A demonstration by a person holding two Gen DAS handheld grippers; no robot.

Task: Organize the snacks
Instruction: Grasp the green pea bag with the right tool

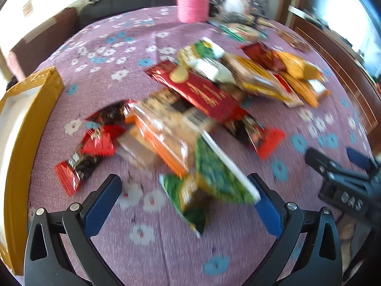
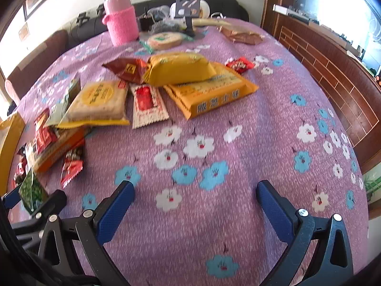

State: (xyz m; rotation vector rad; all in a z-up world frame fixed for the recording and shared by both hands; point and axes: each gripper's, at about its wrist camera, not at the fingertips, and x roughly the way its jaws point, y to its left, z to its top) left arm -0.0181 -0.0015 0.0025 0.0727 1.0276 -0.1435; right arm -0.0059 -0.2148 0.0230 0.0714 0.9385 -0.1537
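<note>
- Snacks [image 1: 190,109] lie scattered mid-frame; box [image 1: 31,109] at left looks empty, so sorting seems barely begun.
- Left gripper [image 1: 188,190] wide around green packet [image 1: 219,176]; right gripper [image 2: 195,197] wide, empty.

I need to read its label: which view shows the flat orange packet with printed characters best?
The right wrist view: the flat orange packet lies sharp, its printed side facing the camera. In the left wrist view it is motion-blurred and unreadable.
</note>
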